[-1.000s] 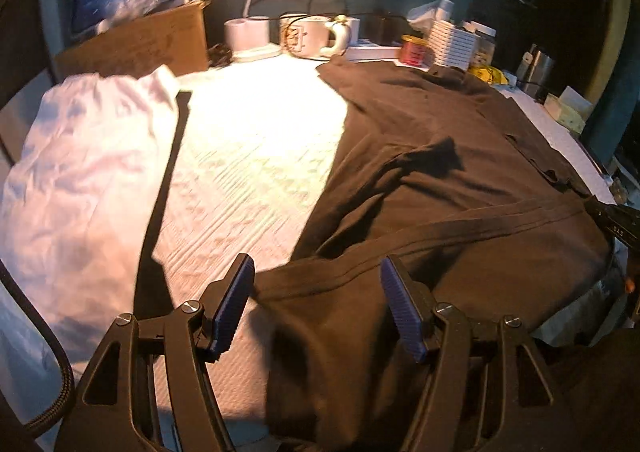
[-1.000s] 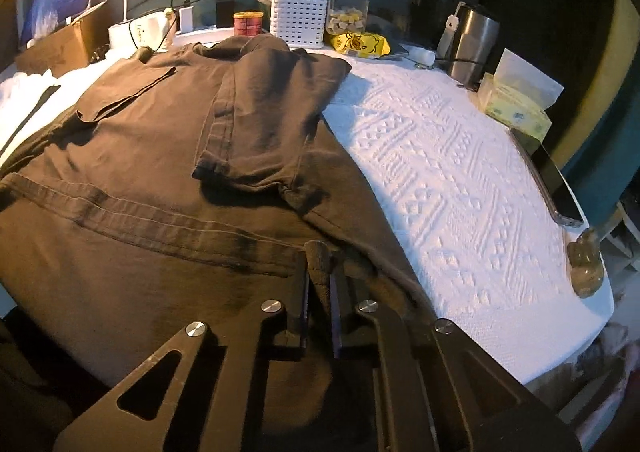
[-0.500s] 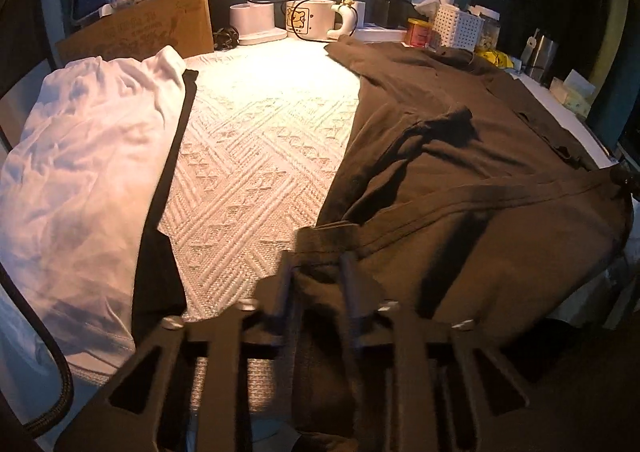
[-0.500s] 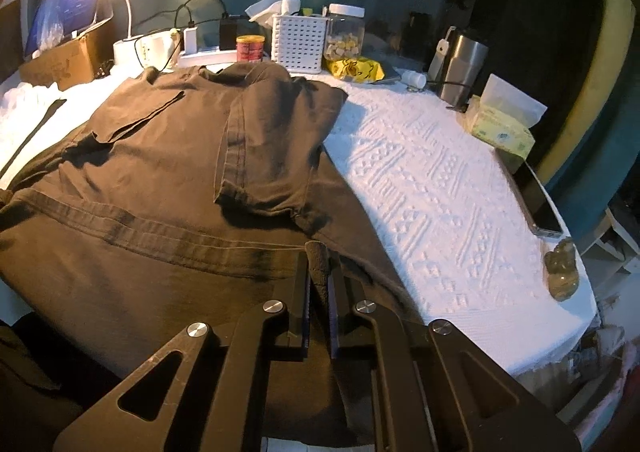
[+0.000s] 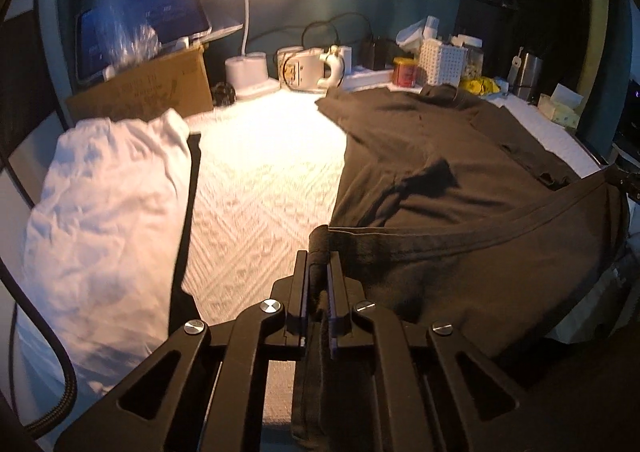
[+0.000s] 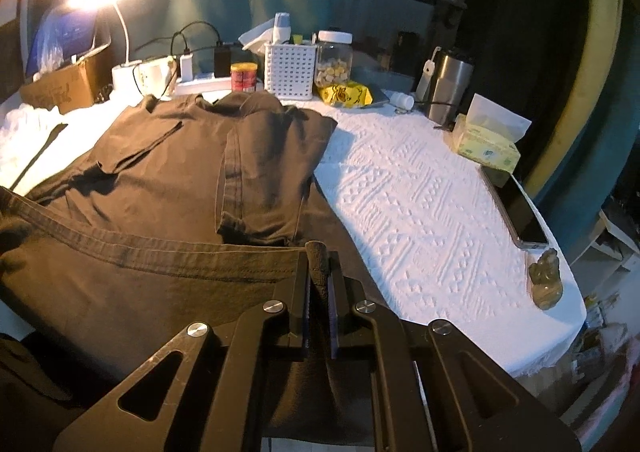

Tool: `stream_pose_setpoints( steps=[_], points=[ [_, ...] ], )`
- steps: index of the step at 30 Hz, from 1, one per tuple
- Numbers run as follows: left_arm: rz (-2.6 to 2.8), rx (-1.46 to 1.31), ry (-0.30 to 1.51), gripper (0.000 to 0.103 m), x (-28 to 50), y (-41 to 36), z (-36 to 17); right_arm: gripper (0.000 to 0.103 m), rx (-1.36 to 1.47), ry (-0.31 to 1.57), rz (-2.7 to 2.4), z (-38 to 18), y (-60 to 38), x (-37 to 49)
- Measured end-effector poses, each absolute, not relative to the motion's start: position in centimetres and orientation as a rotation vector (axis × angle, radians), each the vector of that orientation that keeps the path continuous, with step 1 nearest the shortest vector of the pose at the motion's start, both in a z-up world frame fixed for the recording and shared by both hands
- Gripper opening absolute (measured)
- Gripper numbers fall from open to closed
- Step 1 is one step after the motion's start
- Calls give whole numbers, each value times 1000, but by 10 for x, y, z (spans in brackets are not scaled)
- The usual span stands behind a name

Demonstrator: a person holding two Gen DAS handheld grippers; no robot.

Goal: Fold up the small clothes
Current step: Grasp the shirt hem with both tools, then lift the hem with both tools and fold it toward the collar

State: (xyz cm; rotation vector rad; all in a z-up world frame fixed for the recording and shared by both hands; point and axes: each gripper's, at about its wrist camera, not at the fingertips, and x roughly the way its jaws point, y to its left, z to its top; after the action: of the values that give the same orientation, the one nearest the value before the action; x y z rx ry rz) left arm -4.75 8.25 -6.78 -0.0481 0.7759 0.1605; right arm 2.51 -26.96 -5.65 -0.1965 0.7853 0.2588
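Brown cloth is pinched in both: the left tool point(image 5: 318, 278) and right tool point(image 6: 319, 276) each clench a hem corner of the shirt point(image 5: 460, 180), probably to carry that edge toward the collar. It lies sleeves-in on the white-covered surface point(image 6: 420, 204).

Left tongs point(image 5: 319, 272) now clamped on brown shirt point(image 5: 460, 180) hem, corner lifted.
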Motion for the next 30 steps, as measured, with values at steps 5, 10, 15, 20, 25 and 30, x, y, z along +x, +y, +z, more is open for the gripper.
stream_pose_setpoints(
  steps=[5,10,15,20,25,30],
  points=[
    [159,-43,750,6,-43,81,-57,7,-177,755,259,-46,-273,23],
    [163,-37,711,6,-37,83,-43,7,-164,710,258,-29,-275,20],
    [151,-45,669,6,-30,86,-29,7,-147,671,253,-17,-277,23],
    [133,-69,639,6,-22,88,-19,8,-119,636,245,-7,-279,29],
    [121,-65,613,6,-12,86,-9,8,-109,616,249,0,-277,36],
    [120,-77,588,6,-3,88,-1,8,-101,596,248,7,-279,46]
  ],
)
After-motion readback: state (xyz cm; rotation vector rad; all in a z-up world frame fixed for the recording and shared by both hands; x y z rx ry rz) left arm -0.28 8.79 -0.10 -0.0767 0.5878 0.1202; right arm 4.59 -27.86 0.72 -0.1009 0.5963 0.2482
